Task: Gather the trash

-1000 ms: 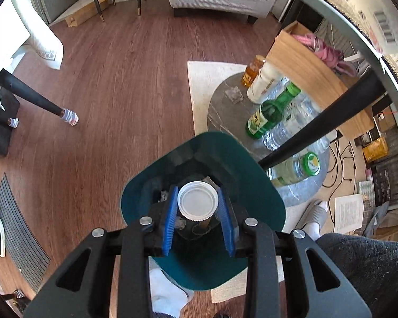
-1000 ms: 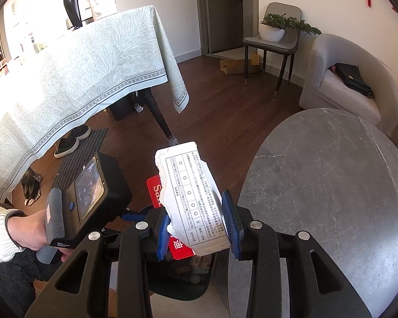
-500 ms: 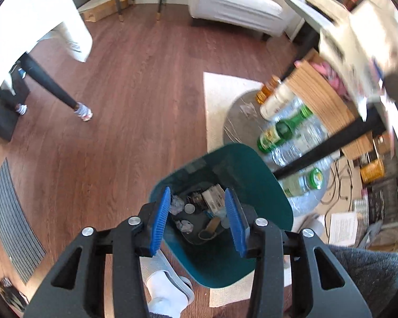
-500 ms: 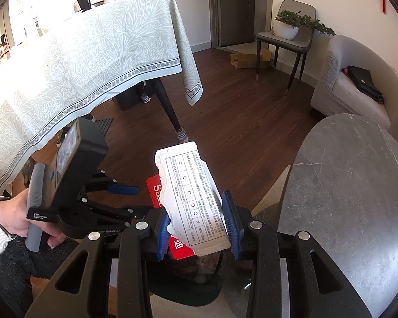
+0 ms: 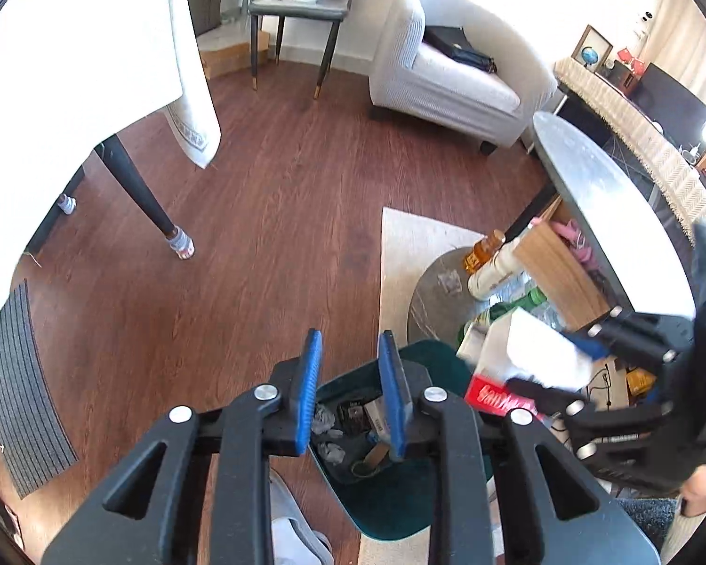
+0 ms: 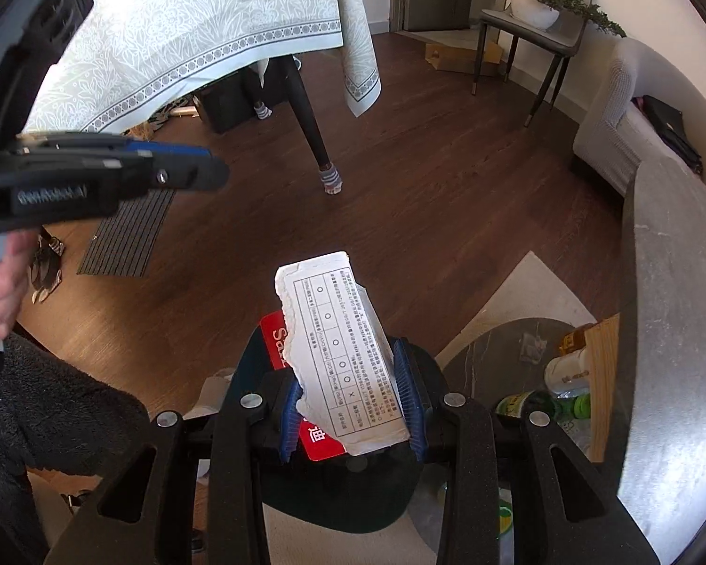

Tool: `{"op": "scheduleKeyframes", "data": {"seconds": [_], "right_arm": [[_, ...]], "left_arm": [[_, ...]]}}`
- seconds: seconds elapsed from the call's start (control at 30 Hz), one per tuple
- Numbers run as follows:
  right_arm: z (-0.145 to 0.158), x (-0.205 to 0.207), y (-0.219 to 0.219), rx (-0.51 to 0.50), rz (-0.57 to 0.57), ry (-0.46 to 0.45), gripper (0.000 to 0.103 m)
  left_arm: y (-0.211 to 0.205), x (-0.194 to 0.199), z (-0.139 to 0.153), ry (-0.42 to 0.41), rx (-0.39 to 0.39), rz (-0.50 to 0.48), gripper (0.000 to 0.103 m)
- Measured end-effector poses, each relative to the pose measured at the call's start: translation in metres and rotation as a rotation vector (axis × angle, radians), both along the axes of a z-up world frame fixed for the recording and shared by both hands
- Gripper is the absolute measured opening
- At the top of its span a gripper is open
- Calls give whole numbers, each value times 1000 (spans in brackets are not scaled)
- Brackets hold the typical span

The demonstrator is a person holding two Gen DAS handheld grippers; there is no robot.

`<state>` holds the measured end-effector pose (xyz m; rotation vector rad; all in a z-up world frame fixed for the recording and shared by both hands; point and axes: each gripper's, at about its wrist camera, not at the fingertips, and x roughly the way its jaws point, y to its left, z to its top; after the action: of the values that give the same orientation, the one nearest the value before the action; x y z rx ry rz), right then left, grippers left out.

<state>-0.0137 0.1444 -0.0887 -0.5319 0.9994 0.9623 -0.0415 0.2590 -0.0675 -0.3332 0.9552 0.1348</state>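
Observation:
My right gripper point(image 6: 350, 405) is shut on a torn white carton with printed text point(image 6: 341, 358) and a red card point(image 6: 315, 438) behind it, held above the dark teal trash bin point(image 6: 353, 508). In the left wrist view my left gripper point(image 5: 348, 395) is open and empty, its blue pads above the bin point(image 5: 400, 504). The bin holds crumpled paper, a small box and other scraps point(image 5: 348, 428). The right gripper with the carton point(image 5: 541, 353) shows at the right of that view.
A low round marble table point(image 5: 433, 292) carries several bottles point(image 5: 494, 273) beside the bin. A larger grey table top point(image 6: 668, 329) is at the right. A clothed dining table with a black leg point(image 5: 141, 197), an armchair point(image 5: 447, 80) and a floor mat point(image 5: 23, 386) surround the wood floor.
My left gripper let go of the white-lidded cup, which dropped out of view, and lifted up and tilted toward the room. My right gripper lowered the carton over the bin.

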Motion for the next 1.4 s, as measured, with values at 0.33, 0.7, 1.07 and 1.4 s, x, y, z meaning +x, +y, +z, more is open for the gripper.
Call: {"op": "scheduleKeyframes", "data": {"seconds": [0.33,0.7,1.07,1.4], "right_arm": [[-45,-17,9,-141,51,16,37],[-35,-27,-11,-85,85,14,55],[76,-30,-62,146,-28,-167,48],[115,-30,-181,259,-283,-260,85]], "left_arm": [[-13,-2,39,-99,5,-12,22],[-32,0,71,-176,4,-29,22],[-65,-4,104,-256,103,-38,35],[-111,-18,99,-291,141,-24,74]]}}
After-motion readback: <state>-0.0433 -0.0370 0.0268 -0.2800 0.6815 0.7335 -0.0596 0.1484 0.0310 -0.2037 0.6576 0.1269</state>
